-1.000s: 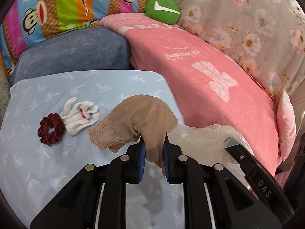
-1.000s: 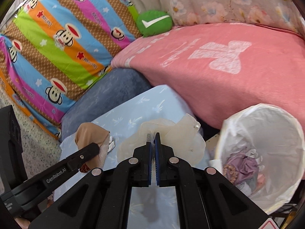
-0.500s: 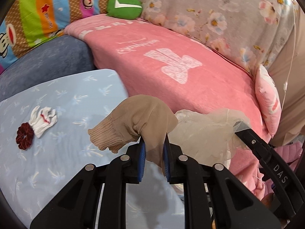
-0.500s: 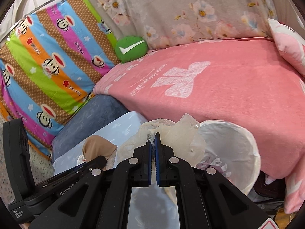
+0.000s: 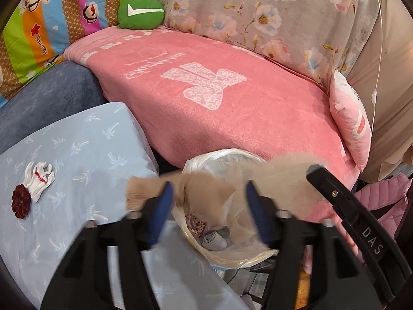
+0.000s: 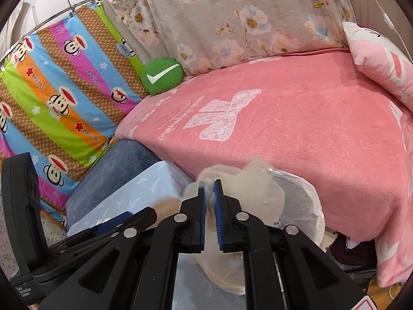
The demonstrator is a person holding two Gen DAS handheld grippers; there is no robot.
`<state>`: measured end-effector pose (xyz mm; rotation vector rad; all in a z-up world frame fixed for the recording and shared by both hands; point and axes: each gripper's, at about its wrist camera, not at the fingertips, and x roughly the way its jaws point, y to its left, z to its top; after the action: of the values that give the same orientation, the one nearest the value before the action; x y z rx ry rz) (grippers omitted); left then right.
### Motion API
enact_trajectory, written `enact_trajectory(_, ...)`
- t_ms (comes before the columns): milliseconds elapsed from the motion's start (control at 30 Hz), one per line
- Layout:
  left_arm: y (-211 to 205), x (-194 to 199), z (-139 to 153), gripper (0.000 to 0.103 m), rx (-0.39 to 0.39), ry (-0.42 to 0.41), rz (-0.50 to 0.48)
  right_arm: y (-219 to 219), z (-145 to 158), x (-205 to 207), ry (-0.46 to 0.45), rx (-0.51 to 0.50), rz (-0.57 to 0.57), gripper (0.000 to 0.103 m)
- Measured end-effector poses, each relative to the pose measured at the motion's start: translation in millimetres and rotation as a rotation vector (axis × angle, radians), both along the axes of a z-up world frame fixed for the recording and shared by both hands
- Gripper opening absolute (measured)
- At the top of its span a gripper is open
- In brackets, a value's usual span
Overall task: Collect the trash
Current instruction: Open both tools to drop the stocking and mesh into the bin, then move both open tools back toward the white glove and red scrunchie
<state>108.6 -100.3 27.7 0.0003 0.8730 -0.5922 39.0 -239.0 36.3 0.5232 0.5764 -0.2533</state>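
The tan stocking point(image 5: 198, 193) hung blurred over the lined trash bin point(image 5: 206, 165) between the wide-spread jaws of your left hand-held gripper point(image 5: 207, 214); your right hand-held gripper point(image 6: 209, 201) pinched the cream tulle piece point(image 6: 258, 193) above the bin

Left gripper point(image 5: 207, 204): jaws wide apart, gap partly filled by the blurred tan stocking point(image 5: 201, 193). Directly ahead and below, mouth of the lined trash bin point(image 5: 206, 162), part-full of rags. Right gripper point(image 5: 343, 206) crowds its right side, sheer cream fabric point(image 6: 258, 188) draped over the bin's near rim. Pink blanket point(image 5: 232, 108) walls off the far side. To the left, blue cushion point(image 5: 77, 155): open surface, only a scrunchie point(image 5: 20, 204) and white cloth point(image 5: 38, 180) far left.
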Motion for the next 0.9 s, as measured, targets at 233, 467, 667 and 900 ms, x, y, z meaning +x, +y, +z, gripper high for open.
enact_trajectory(233,-3.3,3.5,1.1,0.065,0.010,-0.014,0.010,-2.2,-4.2,-0.4,0.002,0.012,-0.008,0.033)
enact_trajectory(467,1.7,5.3,-1.0,0.065,0.007,-0.006,0.030,0.4,-8.6,2.1,0.013,0.017,0.005,0.035)
enact_trajectory(667,5.0,5.4,-2.0,0.065,0.008,-0.005,0.039,5.9,-10.0,4.9,0.020,0.010,0.022,0.035)
enact_trajectory(900,13.1,5.6,-4.4,0.065,0.012,-0.004,0.054,15.8,-14.6,7.7,0.036,0.004,0.047,0.035)
